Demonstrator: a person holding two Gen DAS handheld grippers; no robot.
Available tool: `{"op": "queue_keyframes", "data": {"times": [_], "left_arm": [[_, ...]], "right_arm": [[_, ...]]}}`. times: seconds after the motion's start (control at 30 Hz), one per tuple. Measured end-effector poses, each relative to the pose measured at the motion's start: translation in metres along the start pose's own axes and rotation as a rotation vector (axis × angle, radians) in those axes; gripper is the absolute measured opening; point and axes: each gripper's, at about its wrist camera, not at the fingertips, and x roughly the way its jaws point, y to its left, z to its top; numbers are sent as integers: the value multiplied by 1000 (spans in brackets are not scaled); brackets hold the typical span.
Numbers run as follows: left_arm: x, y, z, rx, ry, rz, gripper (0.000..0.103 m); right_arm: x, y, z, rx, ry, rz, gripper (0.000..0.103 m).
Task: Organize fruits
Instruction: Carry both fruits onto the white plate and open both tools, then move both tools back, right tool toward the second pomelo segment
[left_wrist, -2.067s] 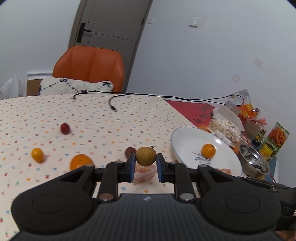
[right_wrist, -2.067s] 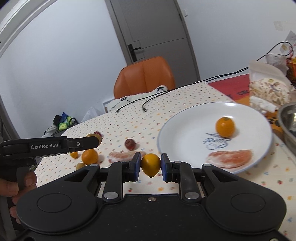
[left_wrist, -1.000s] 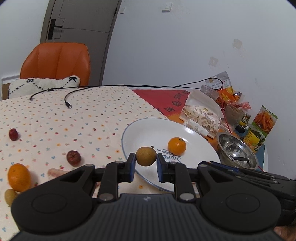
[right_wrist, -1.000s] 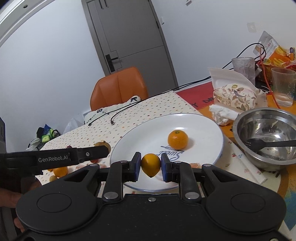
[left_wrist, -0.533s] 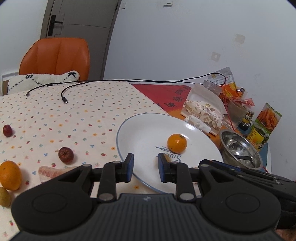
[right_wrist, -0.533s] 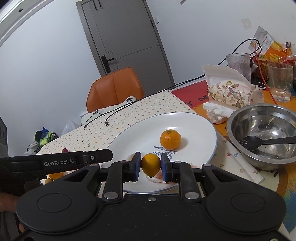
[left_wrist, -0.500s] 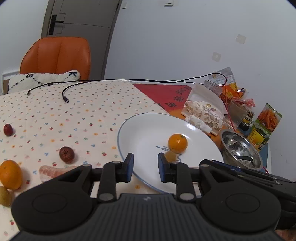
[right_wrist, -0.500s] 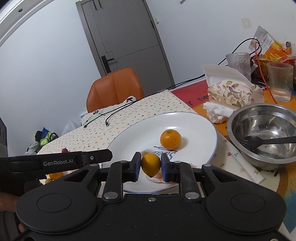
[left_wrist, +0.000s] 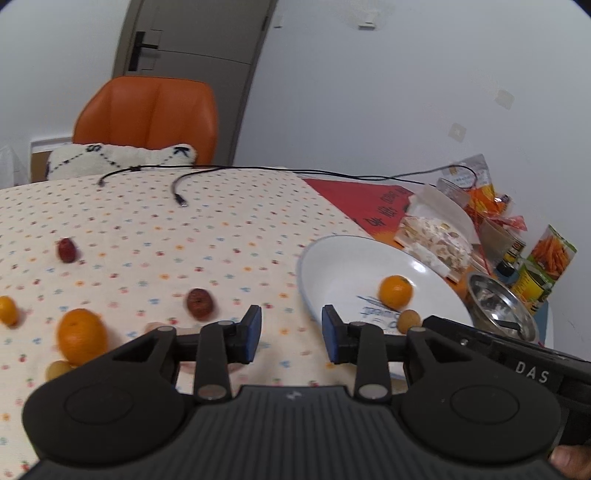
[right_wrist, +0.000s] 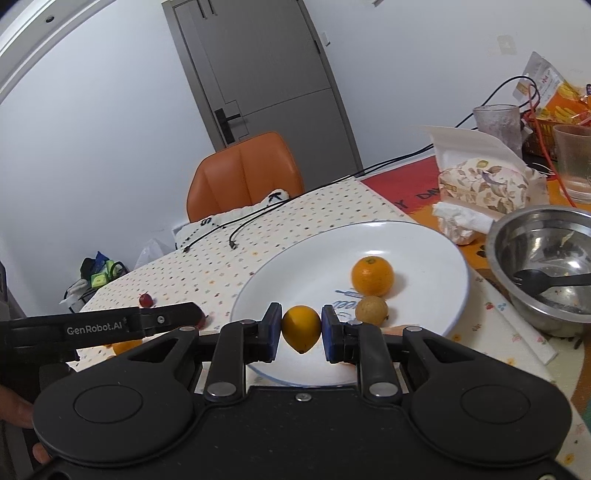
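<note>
My left gripper (left_wrist: 291, 334) is open and empty above the dotted cloth, left of the white plate (left_wrist: 340, 262). On the plate lie a small orange (left_wrist: 396, 291) and a tan longan (left_wrist: 408, 319). My right gripper (right_wrist: 301, 328) is shut on a yellow kumquat (right_wrist: 301, 328) over the plate's (right_wrist: 295, 273) near rim, with the orange (right_wrist: 372, 276) and longan (right_wrist: 371, 309) just beyond it. Loose on the cloth are a big orange (left_wrist: 82, 335), a kumquat (left_wrist: 7, 310), two red dates (left_wrist: 199, 302) (left_wrist: 67, 250) and another longan (left_wrist: 59, 369).
A steel bowl (right_wrist: 546, 258) with a black fork sits right of the plate, near a wrapped packet (right_wrist: 484, 184), glasses (right_wrist: 570, 162) and snack bags. Black cables (left_wrist: 177, 184) cross the far cloth. An orange chair (left_wrist: 147, 114) stands behind the table.
My left gripper opened and dropped the longan onto the plate, then swung back left over the cloth. The right gripper carried its kumquat over the plate's near rim.
</note>
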Motion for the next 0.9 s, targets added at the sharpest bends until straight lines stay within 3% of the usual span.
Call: {"op": "queue_keyframes", "data": {"times": [0.13,0.27,0.3,0.37,0.47,0.63,0.9], "left_arm": [[-10,13,2,-16,-13,14,33],[-18,23,4,-34,-13,22,34],[-20,25,5,-35,-9,33,41],[-24,29,6,-34,-14,53,67],[-35,35,6,-36,-59,69,85],[-47,47,7,-41,-71,86,87],[-68,72,8,-76,-94,137,91]], "right_arm": [[3,8,0,-11,6,7,23],[5,16,0,-19,6,-5,30],[5,17,0,-18,8,-1,32],[4,20,0,-18,10,2,37],[3,28,0,-31,5,7,54],[1,41,-1,-48,-3,34,76],[5,60,-5,-57,5,83,87]]}}
